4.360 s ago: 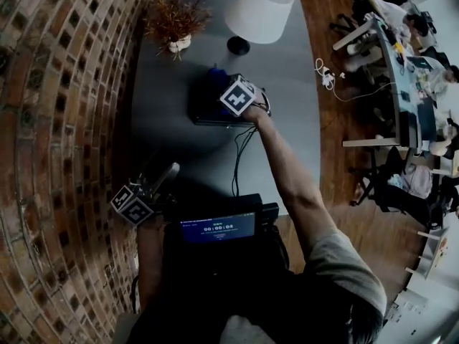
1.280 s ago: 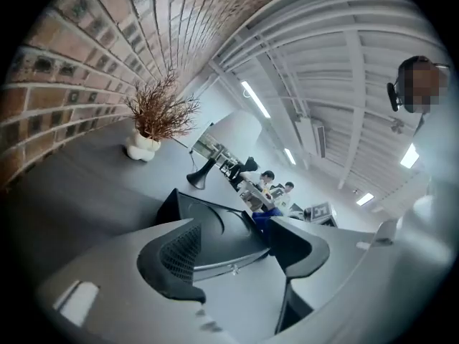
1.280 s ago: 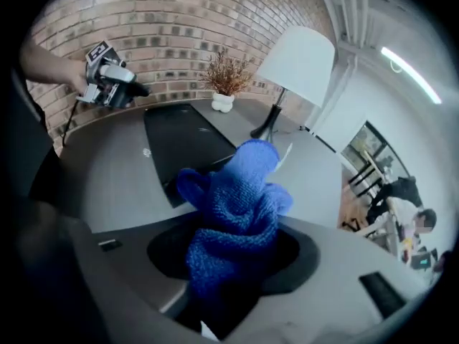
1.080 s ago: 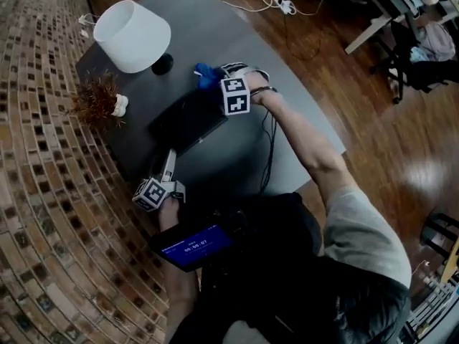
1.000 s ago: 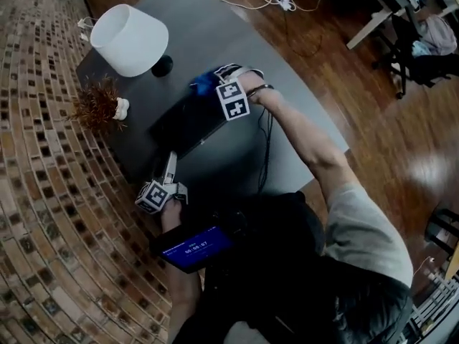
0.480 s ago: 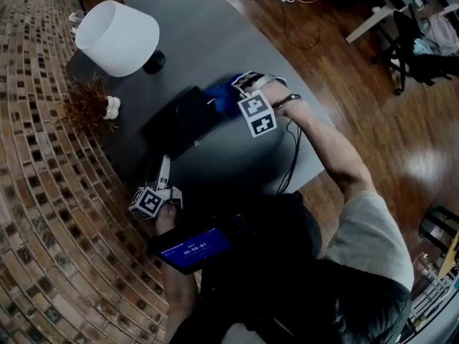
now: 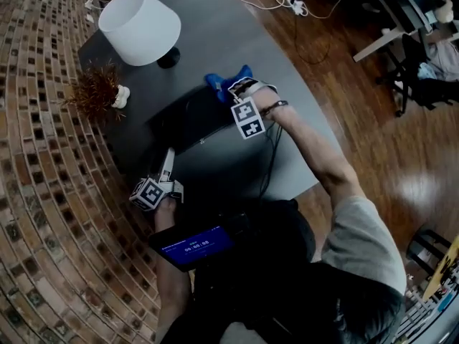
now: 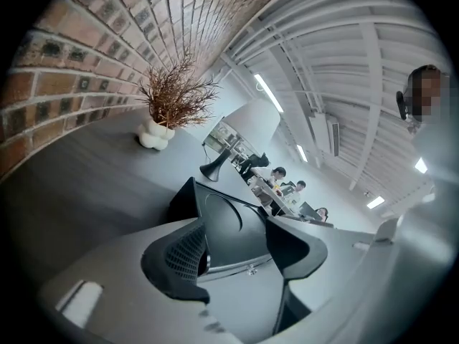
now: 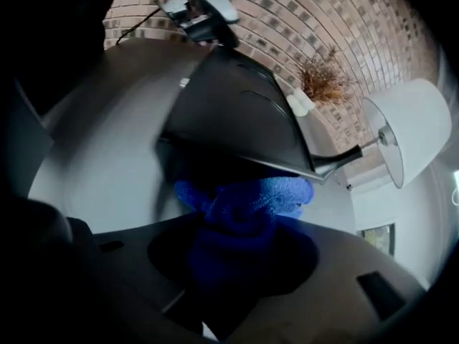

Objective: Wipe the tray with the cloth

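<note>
A black tray [image 7: 183, 124] lies on the dark grey table [image 7: 229, 27]. My left gripper [image 7: 168, 162] reaches it from the near side. In the left gripper view the tray [image 8: 229, 224] has its near rim between the jaws of the left gripper [image 8: 237, 253], which have just closed a little further onto it. A blue cloth [image 7: 226, 81] sits bunched at the tray's far right corner. My right gripper [image 7: 233, 92] is shut on it. In the right gripper view the cloth [image 9: 244, 199] fills the right gripper [image 9: 240, 228] and butts against the tray's [image 9: 229, 113] edge.
A lamp with a white shade [image 7: 140, 26] stands behind the tray. A dried plant in a white pot [image 7: 97, 92] is at its left, near the brick wall. A cable [image 7: 269, 156] trails off the table's near edge. A lit screen [image 7: 190, 244] hangs at the person's chest.
My right gripper has moved with the blue cloth along the tray's right side and dropped a little. The left gripper has stayed at the tray's near rim. The head camera has shifted.
</note>
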